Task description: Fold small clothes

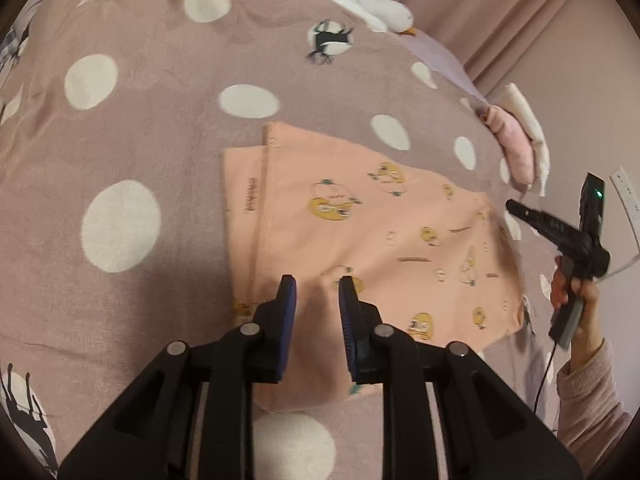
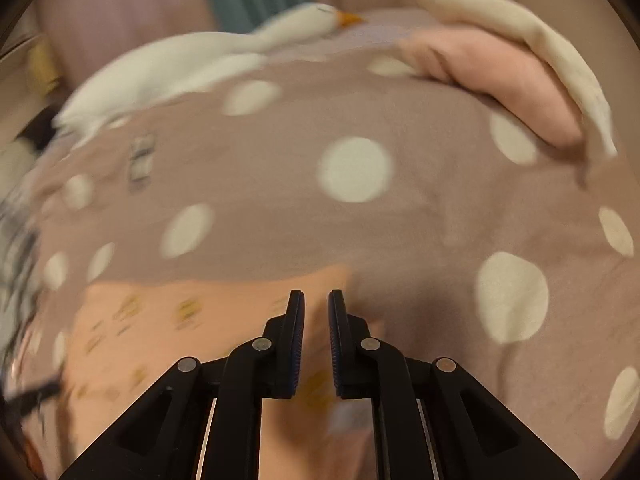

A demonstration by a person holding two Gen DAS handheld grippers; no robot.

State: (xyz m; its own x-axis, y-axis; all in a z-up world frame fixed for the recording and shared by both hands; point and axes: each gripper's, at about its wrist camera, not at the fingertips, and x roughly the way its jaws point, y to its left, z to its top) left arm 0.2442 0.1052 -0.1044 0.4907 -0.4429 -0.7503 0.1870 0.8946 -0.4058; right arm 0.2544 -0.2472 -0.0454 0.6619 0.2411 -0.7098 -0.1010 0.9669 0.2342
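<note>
A peach small garment (image 1: 360,240) with yellow cartoon prints lies folded flat on the mauve polka-dot bedspread (image 1: 140,140). My left gripper (image 1: 317,284) is open and empty, hovering over the garment's near edge. My right gripper (image 1: 516,206) shows in the left wrist view, held in a hand off the garment's right side, above the bed. In the blurred right wrist view my right gripper (image 2: 316,300) is open and empty, over the garment's (image 2: 180,332) right corner on the bedspread (image 2: 400,232).
A folded pink cloth (image 1: 516,144) and a cream cloth (image 1: 528,120) lie stacked at the bed's far right; they also show in the right wrist view (image 2: 500,80). A white goose plush (image 2: 192,64) lies at the back. Pink curtains (image 1: 500,12) hang behind.
</note>
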